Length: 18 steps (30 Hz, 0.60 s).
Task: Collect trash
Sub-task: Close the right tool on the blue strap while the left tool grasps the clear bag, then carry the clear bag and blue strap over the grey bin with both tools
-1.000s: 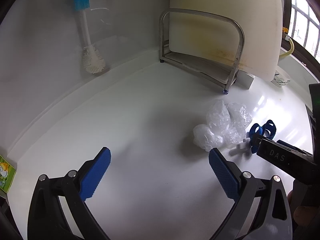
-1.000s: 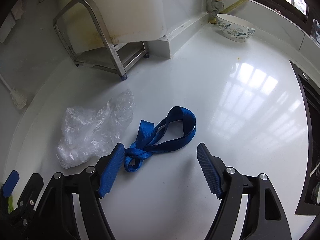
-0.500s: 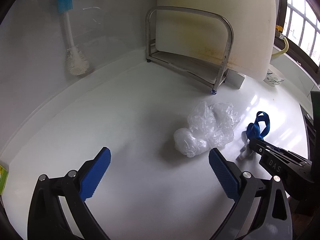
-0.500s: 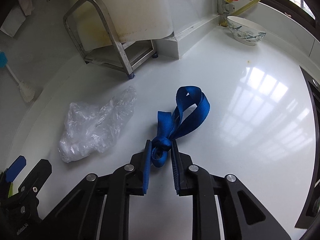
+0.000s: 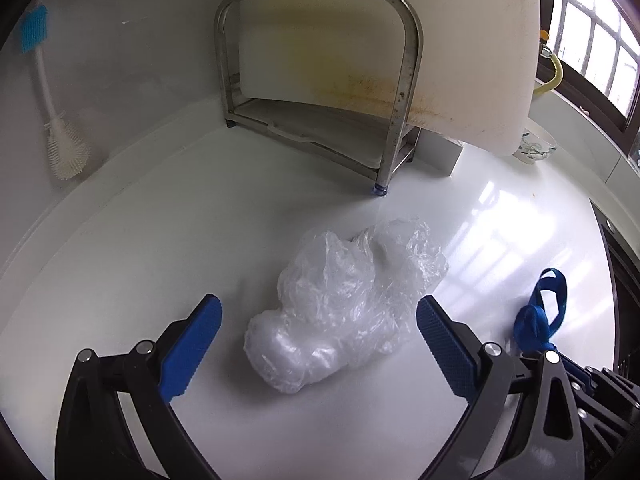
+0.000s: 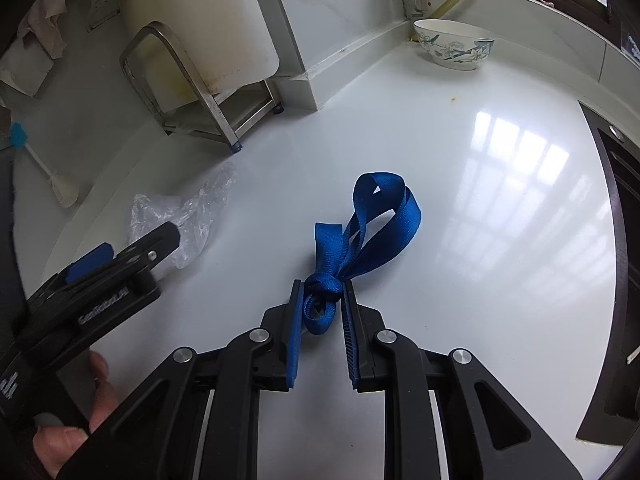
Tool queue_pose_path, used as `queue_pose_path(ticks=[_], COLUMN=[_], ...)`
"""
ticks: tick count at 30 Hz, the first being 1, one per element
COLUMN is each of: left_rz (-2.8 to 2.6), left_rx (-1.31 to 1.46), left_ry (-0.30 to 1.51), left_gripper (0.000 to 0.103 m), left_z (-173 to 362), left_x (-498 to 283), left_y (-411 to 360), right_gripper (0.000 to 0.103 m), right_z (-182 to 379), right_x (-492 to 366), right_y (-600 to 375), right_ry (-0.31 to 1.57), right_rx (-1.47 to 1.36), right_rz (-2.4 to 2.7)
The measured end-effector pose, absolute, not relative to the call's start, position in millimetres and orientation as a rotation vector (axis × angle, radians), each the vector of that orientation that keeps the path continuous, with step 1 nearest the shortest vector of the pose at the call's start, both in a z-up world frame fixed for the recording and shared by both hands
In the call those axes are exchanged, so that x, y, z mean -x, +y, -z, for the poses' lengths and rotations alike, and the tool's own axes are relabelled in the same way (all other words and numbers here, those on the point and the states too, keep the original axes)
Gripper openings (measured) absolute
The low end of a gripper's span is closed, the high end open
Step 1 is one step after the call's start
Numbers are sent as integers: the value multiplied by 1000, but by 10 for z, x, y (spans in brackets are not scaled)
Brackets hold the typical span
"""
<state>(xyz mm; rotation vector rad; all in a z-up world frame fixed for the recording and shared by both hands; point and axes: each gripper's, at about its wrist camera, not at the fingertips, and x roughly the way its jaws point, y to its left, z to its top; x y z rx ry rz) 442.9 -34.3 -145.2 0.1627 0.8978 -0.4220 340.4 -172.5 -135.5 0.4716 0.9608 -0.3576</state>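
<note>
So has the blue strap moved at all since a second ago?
Yes. The blue strap lay flat beside the plastic bag; now the right gripper is shut on its knot and its loops stand up, farther from the bag, toward the bowl.

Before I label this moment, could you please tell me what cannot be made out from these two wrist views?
- Underside of the crumpled plastic bag, left wrist view: its own folds hide any contents.
- Lower end of the blue strap, left wrist view: the left gripper frame covers it.
- Inside of the floral bowl, right wrist view: the rim hides it.
- Where the trash goes: no bin in either view.
- Right gripper: pads meet the knot; grip firmness unclear.
</note>
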Motion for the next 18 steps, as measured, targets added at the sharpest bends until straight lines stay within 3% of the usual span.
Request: queue_pose_path(ticks=[1, 3, 6, 9, 18], left_rz=[417, 424, 421, 436, 401], left_rx=[-164, -164, -165, -154, -146], left_ry=[899, 915, 910, 916, 913], left_gripper=[88, 57, 43, 34, 32], left_z=[1467, 1501, 1483, 1419, 1066], left_x=[-4444, -4453, -4406, -4328, -3756], left_y=[-355, -368, -340, -270, 97], right_gripper=[18, 18, 18, 18, 18], right_z=[1338, 1316, 1292, 1249, 997], right_x=[-3386, -3362, -3318, -3255, -2863], right_y=[-1723, -1712, -1674, -1634, -1473], right_ry=[956, 958, 965, 962, 948], right_rx=[-470, -468, -460, -468, -449], right_rz=[358, 356, 349, 337, 278])
